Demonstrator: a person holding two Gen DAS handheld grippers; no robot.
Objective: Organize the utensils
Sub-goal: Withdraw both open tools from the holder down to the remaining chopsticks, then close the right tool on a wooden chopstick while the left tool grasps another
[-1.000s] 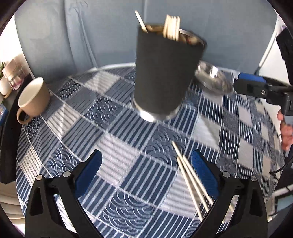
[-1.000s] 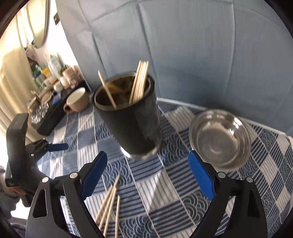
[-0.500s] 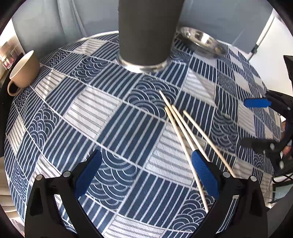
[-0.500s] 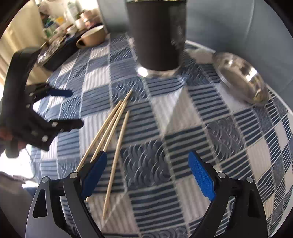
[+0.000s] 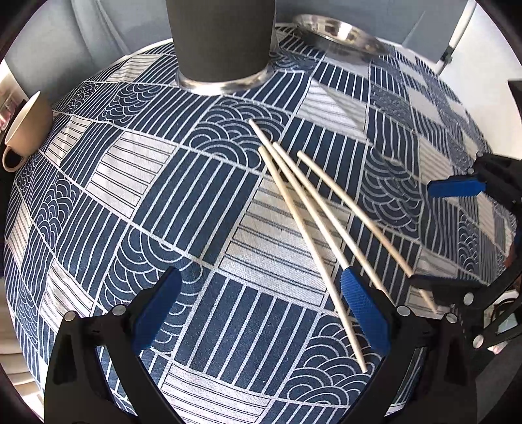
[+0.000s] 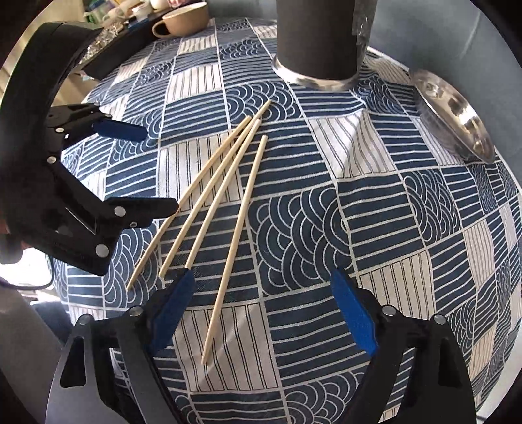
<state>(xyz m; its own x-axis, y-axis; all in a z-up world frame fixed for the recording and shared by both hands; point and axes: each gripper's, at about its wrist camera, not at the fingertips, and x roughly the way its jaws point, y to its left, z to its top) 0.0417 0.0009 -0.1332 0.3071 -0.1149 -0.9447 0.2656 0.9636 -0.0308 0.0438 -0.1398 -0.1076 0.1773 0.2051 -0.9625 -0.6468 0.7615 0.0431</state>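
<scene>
Several wooden chopsticks (image 5: 305,212) lie loose on the blue patterned tablecloth (image 5: 182,208), fanned out, tips toward a dark cylindrical utensil holder (image 5: 222,42). They also show in the right wrist view (image 6: 225,182), below the holder (image 6: 321,39). My left gripper (image 5: 261,313) is open and empty, low over the cloth, its right finger beside the chopsticks' near ends. My right gripper (image 6: 264,313) is open and empty, with one chopstick lying between its fingers. Each gripper shows in the other's view: the right (image 5: 456,234) and the left (image 6: 130,166).
A steel bowl (image 5: 339,32) sits right of the holder, also in the right wrist view (image 6: 456,114). A beige mug (image 5: 26,127) stands at the table's left edge, also in the right wrist view (image 6: 182,19). Clutter lies beyond the table's far left (image 6: 107,29).
Both grippers have dropped low toward the tablecloth and closer to the loose chopsticks. The holder's top has left both views. Both stayed open.
</scene>
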